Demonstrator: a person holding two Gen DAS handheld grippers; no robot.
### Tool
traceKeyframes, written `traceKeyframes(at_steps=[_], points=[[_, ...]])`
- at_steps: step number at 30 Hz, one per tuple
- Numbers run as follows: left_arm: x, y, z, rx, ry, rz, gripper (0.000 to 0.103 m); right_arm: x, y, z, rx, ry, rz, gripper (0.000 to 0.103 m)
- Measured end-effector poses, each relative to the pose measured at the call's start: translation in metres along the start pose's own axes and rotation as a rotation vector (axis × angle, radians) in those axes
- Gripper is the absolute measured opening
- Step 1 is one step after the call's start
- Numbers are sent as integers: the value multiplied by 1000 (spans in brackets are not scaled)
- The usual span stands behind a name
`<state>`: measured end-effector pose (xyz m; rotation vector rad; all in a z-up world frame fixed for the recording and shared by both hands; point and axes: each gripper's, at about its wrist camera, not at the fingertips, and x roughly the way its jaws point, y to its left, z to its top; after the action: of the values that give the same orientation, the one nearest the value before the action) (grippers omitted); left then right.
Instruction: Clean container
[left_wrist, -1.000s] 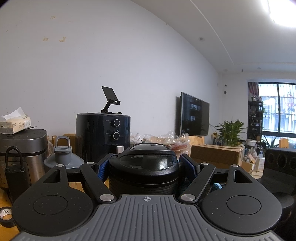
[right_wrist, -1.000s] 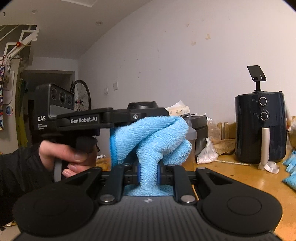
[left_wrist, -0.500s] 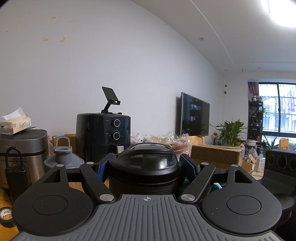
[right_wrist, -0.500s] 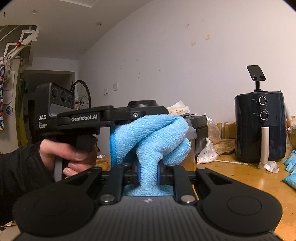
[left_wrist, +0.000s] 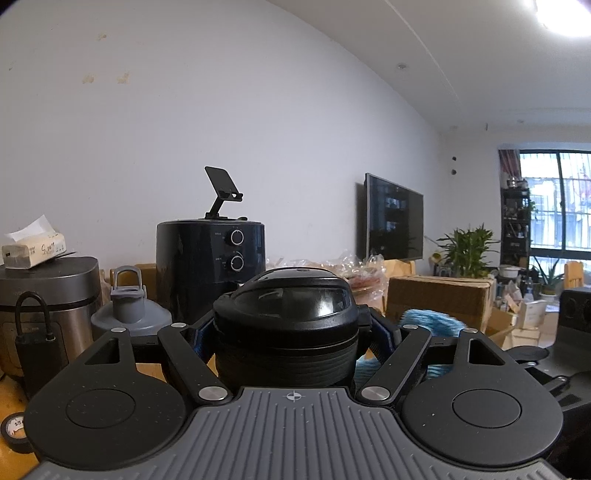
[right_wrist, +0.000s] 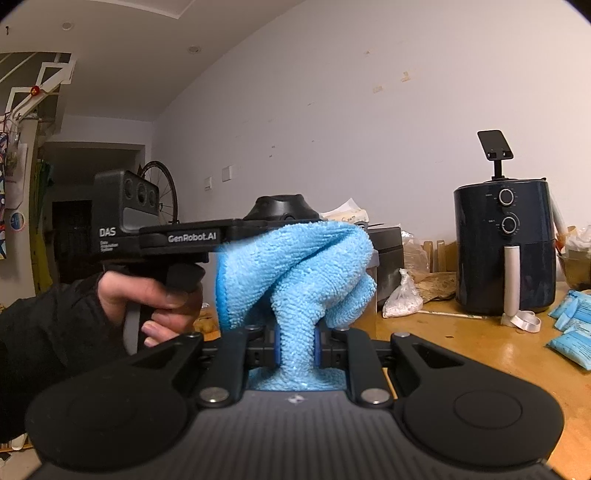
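Note:
A round black container (left_wrist: 286, 332) with a glossy domed lid sits between the fingers of my left gripper (left_wrist: 288, 338). Its blue pads (left_wrist: 199, 339) still touch the container's sides while the jaws are opening slightly. My right gripper (right_wrist: 295, 347) is shut on a bunched light-blue cloth (right_wrist: 295, 273), which rises above its fingers. In the left wrist view the cloth (left_wrist: 428, 319) shows blurred, just right of the container. In the right wrist view a person's hand (right_wrist: 147, 295) in a black sleeve grips the left tool's handle; the cloth hides the container there.
On the wooden table (right_wrist: 480, 347) stand a dark air fryer (left_wrist: 210, 266) with a phone stand on top, a steel rice cooker (left_wrist: 48, 295), a grey bottle lid (left_wrist: 129, 310) and a tape roll (left_wrist: 14, 430). Blue packets (right_wrist: 569, 332) lie at the right.
The right gripper has carried the blue cloth toward the container; the cloth now shows at the container's right side in the left wrist view. The left gripper has kept still.

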<state>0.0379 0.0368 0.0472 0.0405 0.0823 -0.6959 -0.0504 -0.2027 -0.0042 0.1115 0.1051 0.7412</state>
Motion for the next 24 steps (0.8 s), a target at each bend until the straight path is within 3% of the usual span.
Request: traceKeyframes(at_steps=[17, 20, 24], points=[[-7, 0, -7, -11, -35, 2, 78, -25, -14, -20, 43, 30, -46, 11], [-10, -2, -10, -16, -58, 30, 92, -25, -15, -23, 46, 37, -50, 11], [-11, -5, -9, -26, -66, 76, 95, -25, -16, -24, 50, 43, -54, 11]])
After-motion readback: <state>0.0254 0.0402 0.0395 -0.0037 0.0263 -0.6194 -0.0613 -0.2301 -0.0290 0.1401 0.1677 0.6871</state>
